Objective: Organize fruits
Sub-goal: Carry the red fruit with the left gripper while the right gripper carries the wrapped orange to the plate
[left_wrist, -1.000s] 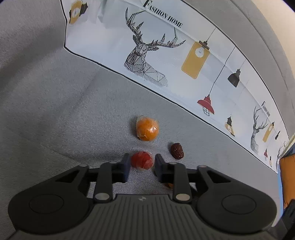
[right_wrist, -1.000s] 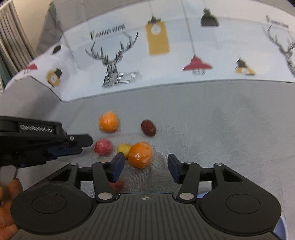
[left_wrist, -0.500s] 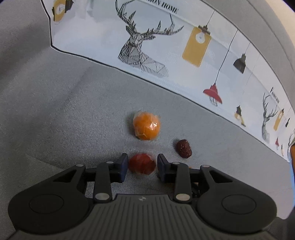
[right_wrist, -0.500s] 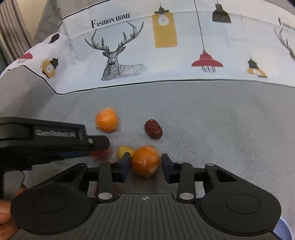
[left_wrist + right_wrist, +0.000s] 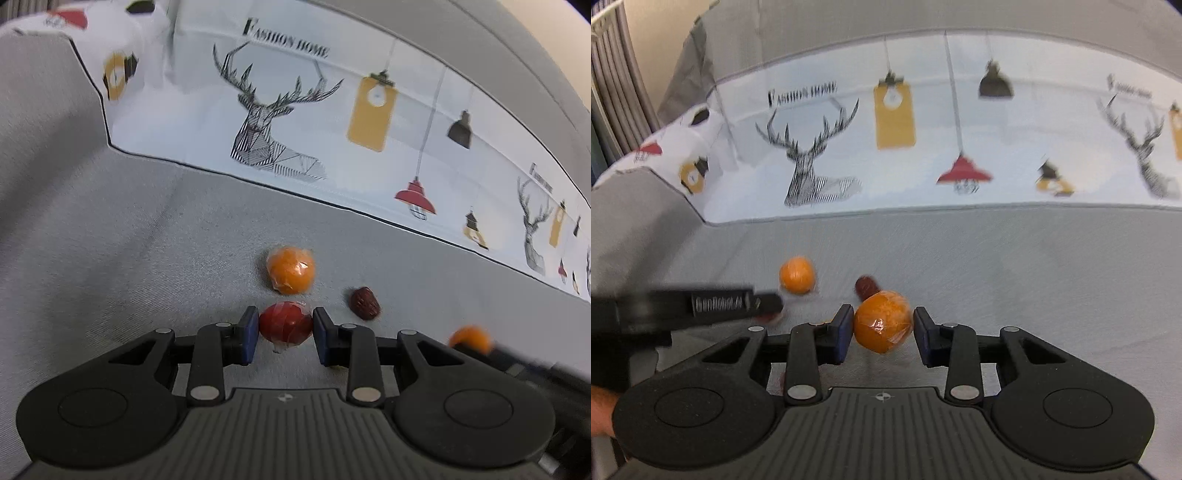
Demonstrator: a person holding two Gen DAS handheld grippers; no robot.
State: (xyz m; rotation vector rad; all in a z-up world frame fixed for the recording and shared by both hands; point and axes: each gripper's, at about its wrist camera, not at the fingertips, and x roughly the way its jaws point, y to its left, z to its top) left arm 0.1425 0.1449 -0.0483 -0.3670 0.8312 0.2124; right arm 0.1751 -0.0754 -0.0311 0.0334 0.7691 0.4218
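While clamped between the blue pads of the left gripper [image 5: 285,334], round red fruit in clear wrap [image 5: 285,324] sits low over the grey woven fabric surface [image 5: 147,258], pads pressing both its sides; cannot tell whether it still touches the fabric. Just beyond it, lying on the fabric: round orange fruit in clear wrap [image 5: 291,270]. Off to the right of that, apart from both: dark brown wrinkled date [image 5: 365,303].

In the right wrist view, held between the blue pads of the right gripper [image 5: 884,330]: a second round orange fruit in clear wrap [image 5: 882,320], gripped at both sides and lifted clear of the fabric, partly covering the date behind it. Jaws just closed in on it, narrow now. Same held fruit seen blurred at the right edge of the left wrist view.

Further back, along the far edge of the grey fabric: white printed cloth with deer heads, hanging lamps and lettering [image 5: 369,122]. At the lower left edge of the right view: part of a person's hand [image 5: 600,410].
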